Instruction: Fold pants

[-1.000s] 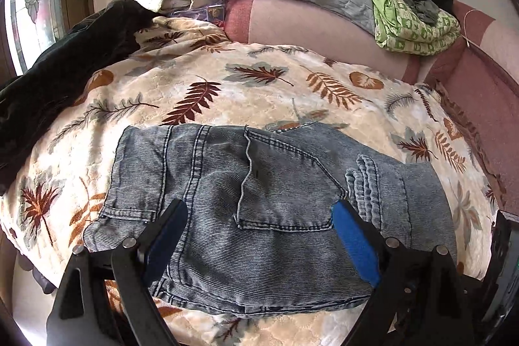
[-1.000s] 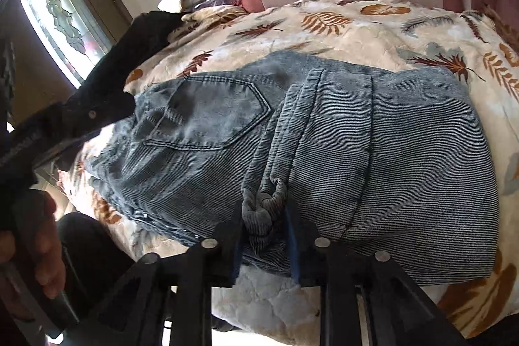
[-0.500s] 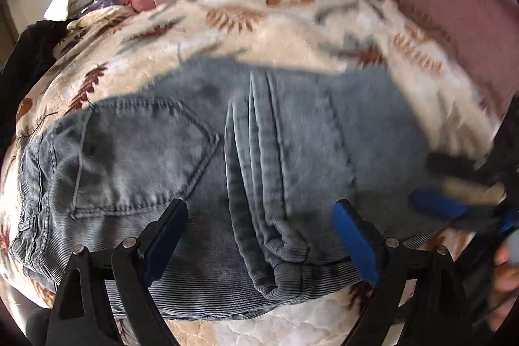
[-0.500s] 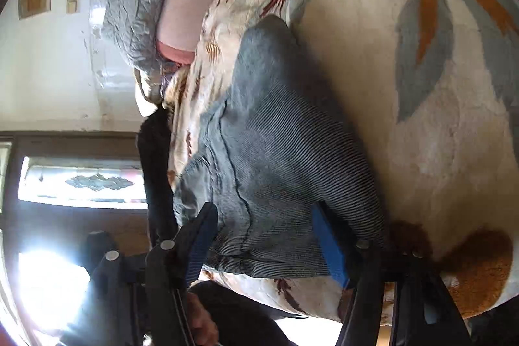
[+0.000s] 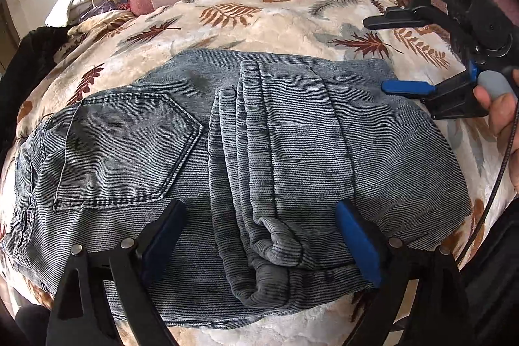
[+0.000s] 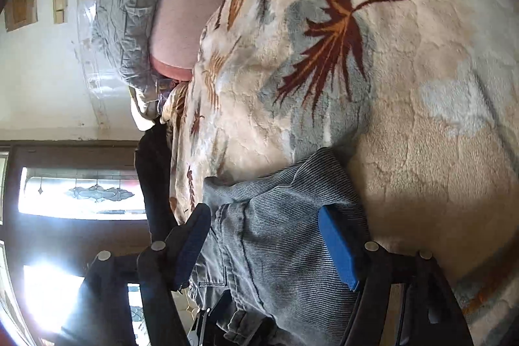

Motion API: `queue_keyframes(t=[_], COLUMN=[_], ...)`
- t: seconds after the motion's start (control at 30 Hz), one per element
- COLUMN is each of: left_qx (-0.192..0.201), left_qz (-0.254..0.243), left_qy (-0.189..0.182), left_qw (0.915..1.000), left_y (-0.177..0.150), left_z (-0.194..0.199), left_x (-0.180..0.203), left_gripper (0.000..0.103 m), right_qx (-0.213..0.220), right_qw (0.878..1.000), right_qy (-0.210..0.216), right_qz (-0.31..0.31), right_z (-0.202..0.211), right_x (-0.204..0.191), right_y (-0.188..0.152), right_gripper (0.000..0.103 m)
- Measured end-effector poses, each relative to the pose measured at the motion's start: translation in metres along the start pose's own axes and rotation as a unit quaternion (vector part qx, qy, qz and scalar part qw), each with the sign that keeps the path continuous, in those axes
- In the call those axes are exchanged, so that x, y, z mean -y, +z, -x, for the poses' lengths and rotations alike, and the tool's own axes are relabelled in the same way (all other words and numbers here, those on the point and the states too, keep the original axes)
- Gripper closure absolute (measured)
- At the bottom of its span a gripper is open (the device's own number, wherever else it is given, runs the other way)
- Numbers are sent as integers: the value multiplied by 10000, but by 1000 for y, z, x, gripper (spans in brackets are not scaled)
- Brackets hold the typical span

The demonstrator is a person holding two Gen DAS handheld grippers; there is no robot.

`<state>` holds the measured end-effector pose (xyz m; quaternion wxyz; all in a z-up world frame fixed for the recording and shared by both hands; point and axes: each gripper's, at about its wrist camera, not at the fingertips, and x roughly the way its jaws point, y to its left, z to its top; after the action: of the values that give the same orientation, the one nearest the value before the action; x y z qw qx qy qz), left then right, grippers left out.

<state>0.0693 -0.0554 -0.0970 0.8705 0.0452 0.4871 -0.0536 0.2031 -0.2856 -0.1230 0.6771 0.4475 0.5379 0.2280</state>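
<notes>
The folded pants (image 5: pixel 246 158) lie on the bed (image 5: pixel 275 21). The left claw (image 5: pixel 259 239) stands wide apart above them. The right claw (image 5: pixel 394 54) is opening at their far corner, holding nothing.

My right gripper (image 6: pixel 262 245), a second ago pinched shut on the bunched hem of the folded jeans (image 5: pixel 227 171) at their near edge, has let go and rolled onto its side; its jaws are opening, with the jeans' far right corner lying loose between them. My left gripper (image 5: pixel 259 232), wide open throughout, has swung from over the back pocket to straddle the hem bundle, closer to the cloth. My right hand (image 5: pixel 499 109) now shows at the jeans' right edge
</notes>
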Motion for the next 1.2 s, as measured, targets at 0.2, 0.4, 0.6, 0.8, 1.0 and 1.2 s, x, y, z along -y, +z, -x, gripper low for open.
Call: queue_keyframes(t=[0.2, 0.4, 0.6, 0.8, 1.0, 1.2], left_qx=[65, 110, 220, 190, 169, 606], left_qz=[15, 60, 56, 181, 176, 168], left_qy=[-7, -58, -68, -255, -187, -327], left_qw=[10000, 9999, 9997, 9993, 9995, 9975], left_y=[-3, -3, -5, 0, -11, -8], left_z=[-1, -2, -2, 8, 5, 29], left_x=[1, 0, 1, -8, -13, -11], left_gripper=[9, 7, 5, 5, 5, 5], right_qx=[261, 335, -25, 462, 105, 140], right_qw=[9978, 9981, 9991, 9924, 9971, 9955], right_qy=[-351, 260, 247, 878, 638, 645], right_qz=[492, 441, 338, 730, 398, 673], right_z=[-7, 26, 28, 58, 35, 46], right_x=[-10, -21, 11, -10, 19, -14], right_y=[23, -4, -85, -98, -117, -105], right_gripper=[21, 22, 13, 14, 14, 13])
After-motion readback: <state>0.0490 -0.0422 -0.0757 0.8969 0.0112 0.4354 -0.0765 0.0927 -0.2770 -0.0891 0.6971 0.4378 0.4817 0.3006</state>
